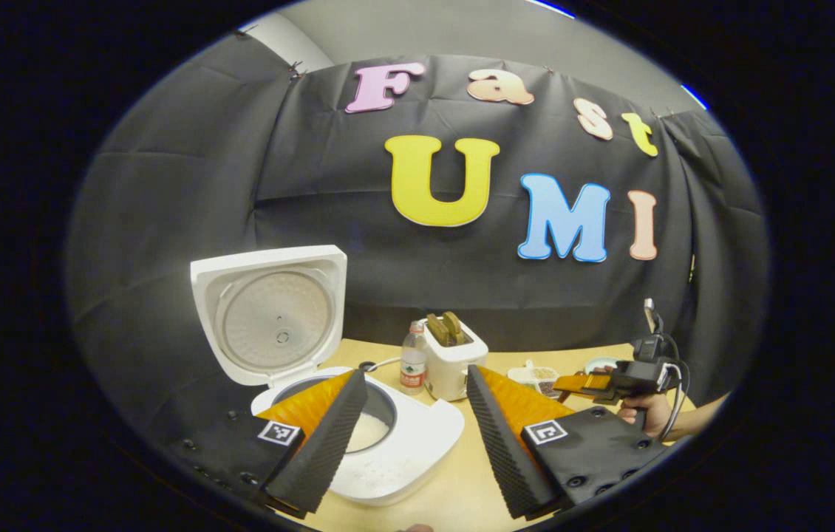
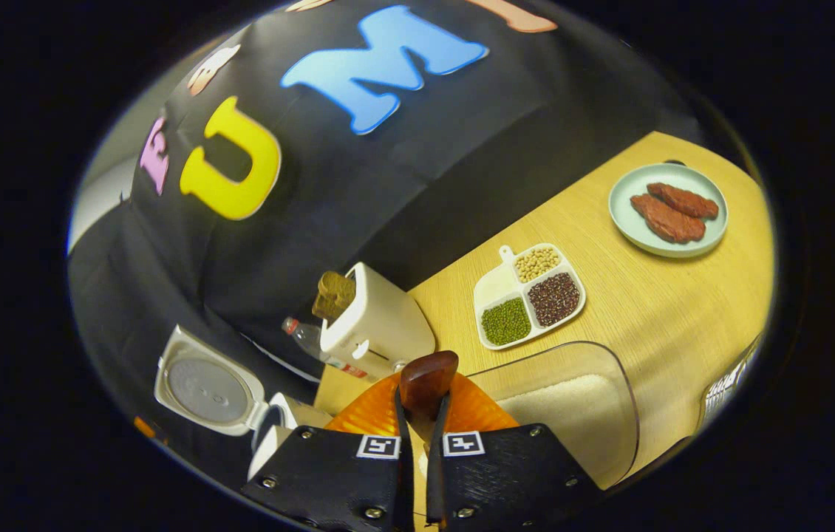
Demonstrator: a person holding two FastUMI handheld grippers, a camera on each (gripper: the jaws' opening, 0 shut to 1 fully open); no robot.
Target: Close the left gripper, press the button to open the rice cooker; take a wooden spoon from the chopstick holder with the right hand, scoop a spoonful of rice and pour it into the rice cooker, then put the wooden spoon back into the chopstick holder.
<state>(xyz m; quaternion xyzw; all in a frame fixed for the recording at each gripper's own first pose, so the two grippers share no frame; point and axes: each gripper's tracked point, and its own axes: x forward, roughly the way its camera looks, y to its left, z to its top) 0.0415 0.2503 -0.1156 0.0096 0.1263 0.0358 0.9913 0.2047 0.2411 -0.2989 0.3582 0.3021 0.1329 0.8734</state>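
The white rice cooker (image 1: 388, 443) lies just ahead of the left claw (image 1: 417, 414), lid up, with white rice in its round pot; that claw's ridged fingers are spread. The right claw (image 2: 417, 414) pinches a glossy brown wooden spoon (image 2: 426, 383), with a clear rice container (image 2: 580, 399) just to its right.

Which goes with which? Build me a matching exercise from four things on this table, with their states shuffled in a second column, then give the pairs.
1 rice cooker lid
2 toaster
3 plate
4 wooden spoon

A holds meat pieces
B clamped in the right gripper
C raised open
D holds bread

Pairs: 1-C; 2-D; 3-A; 4-B
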